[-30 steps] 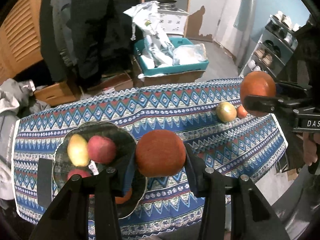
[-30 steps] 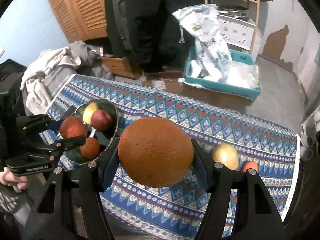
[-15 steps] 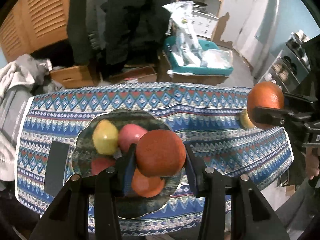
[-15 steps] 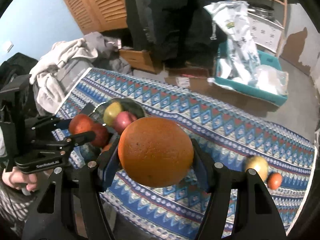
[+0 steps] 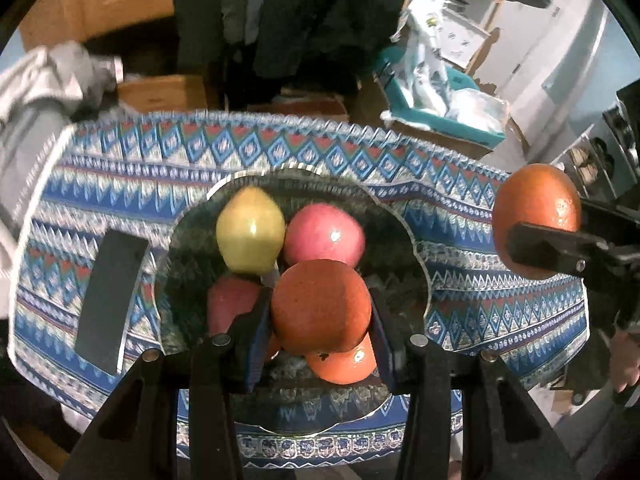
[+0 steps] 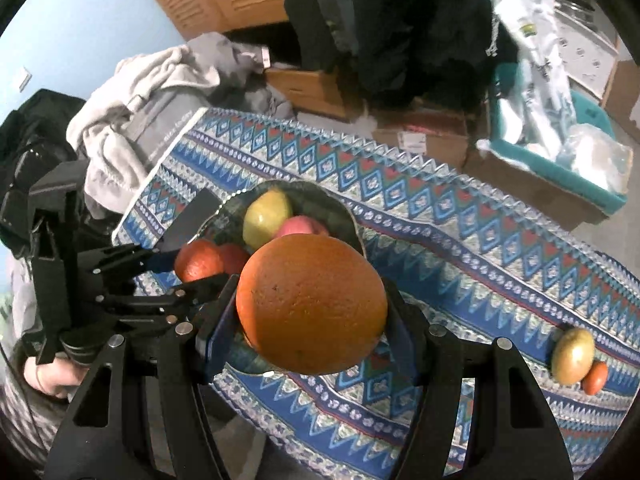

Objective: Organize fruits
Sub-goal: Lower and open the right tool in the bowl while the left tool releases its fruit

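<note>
Two oranges ride toward a dark glass bowl [image 5: 404, 216] on a table [image 5: 120, 184] draped in a blue patterned cloth, each pinched across its widest part by a hand-held gripper. The left gripper [image 5: 320, 312] has its jaws clamped on the smaller orange [image 5: 320, 304], which hangs directly over the bowl, just above the fruit already there: a yellow pear-shaped fruit [image 5: 250, 232], a pink apple [image 5: 324, 234], a red apple [image 5: 230, 304] and another orange [image 5: 344, 364] partly hidden beneath. The right gripper [image 6: 310, 312] has its jaws clamped on the larger orange [image 6: 312, 304], which is held off to the bowl's right in the left wrist view. Two fruits wait well apart on the cloth's far end: a yellow-green fruit [image 6: 572, 356] touching a small orange-red one [image 6: 595, 378].

Both oranges look firm and fairly heavy, with pebbled peel that should give the pads good purchase; a hold across the middle, as here, seems the safest. Being round, they would likely roll once let go, so a low release into a gap between fruits appears wise. The bowl, apparently glass, is probably brittle, and the apples could bruise under a dropped orange. A flat black object [image 5: 110, 300] lies on the cloth left of the bowl.
</note>
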### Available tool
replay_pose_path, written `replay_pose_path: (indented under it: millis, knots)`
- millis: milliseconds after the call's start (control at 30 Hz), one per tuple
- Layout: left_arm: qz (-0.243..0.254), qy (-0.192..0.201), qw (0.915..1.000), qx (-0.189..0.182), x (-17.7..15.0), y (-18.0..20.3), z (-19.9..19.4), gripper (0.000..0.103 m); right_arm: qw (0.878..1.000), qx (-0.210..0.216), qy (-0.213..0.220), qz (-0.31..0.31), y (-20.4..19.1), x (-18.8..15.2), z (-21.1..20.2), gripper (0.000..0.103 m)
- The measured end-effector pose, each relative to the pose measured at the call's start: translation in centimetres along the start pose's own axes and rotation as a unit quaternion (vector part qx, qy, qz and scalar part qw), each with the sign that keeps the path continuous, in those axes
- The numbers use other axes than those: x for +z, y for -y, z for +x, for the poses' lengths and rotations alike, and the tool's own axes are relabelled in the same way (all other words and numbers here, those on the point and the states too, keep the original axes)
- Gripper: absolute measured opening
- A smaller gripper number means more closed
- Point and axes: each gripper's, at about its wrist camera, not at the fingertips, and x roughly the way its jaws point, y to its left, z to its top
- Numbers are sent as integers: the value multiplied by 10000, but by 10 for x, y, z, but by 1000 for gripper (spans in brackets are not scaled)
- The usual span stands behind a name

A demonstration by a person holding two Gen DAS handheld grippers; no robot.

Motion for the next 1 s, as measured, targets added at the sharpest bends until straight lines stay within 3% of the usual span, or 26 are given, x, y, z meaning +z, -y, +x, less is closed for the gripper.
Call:
replay_pose_path:
  millis: [400,1000]
  knots:
    - [-171,-329,9993,47,-7,-16,32,46,9984,80,-547,117,-3,-1,62,67]
    - [-63,-458,9989,52,-10,-14,42,48,9946,162,-948,391,7,-7,97,69]
